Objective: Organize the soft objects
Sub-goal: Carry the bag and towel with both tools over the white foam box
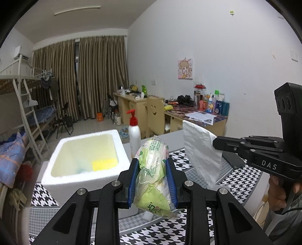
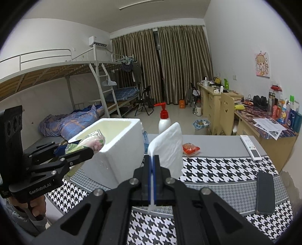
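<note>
You face a dorm room: white walls (image 2: 236,37), brown curtains (image 2: 169,62) drawn at twelve o'clock, metal bunk beds (image 2: 56,75) at nine, wooden desks (image 2: 213,94) cluttered along the wall at three. Ceiling tube light (image 2: 141,4) at twelve, air conditioner (image 2: 98,41) at eleven, pale floor (image 2: 181,116).

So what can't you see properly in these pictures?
- Foam box: the yellow thing inside is blurred in the left wrist view; its wall hides it in the right.
- Green tissue pack: print too small to read; the left hand-held gripper covers its sides.
- White tissue: lower edge hidden inside the right hand-held gripper.
</note>
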Demonstrator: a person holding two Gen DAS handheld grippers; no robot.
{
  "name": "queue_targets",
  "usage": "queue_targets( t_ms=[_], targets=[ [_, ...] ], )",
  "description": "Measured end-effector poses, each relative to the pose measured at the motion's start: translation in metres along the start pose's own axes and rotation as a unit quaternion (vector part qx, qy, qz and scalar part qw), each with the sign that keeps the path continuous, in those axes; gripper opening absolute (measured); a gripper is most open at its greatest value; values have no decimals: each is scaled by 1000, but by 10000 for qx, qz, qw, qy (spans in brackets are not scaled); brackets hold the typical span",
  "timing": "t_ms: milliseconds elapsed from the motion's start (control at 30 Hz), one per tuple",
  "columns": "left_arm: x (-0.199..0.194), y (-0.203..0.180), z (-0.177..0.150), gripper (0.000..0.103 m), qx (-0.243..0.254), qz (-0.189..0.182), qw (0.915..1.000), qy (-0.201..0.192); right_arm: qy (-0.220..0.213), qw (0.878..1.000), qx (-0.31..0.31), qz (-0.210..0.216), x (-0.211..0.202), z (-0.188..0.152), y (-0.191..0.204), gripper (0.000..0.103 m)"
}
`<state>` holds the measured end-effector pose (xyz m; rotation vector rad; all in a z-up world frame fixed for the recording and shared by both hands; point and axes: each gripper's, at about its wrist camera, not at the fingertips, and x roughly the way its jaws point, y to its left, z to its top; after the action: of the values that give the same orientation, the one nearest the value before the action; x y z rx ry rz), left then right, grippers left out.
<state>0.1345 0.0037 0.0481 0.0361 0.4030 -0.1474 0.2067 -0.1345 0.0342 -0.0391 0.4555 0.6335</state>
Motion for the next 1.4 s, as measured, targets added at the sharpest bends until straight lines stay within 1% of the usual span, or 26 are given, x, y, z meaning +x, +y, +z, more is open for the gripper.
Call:
queue_targets(
  t_ms=[433,800,1233,1400],
  targets=[
    [1,11,10,31,1,189,9998,-101,-31,9999,-141,94,10,14,11,3],
    [-8,22,23,31,5,362,9989,-304,-136,9993,-299,178,18,36,22,3],
    [-11,48,32,31,-142,803,9957,-448,-213,9980,-521,299,34,56,38,3],
    [-12,57,33,31,-183,977,9939,-481,-224,9969,-582,475,42,66,49,3]
  ],
)
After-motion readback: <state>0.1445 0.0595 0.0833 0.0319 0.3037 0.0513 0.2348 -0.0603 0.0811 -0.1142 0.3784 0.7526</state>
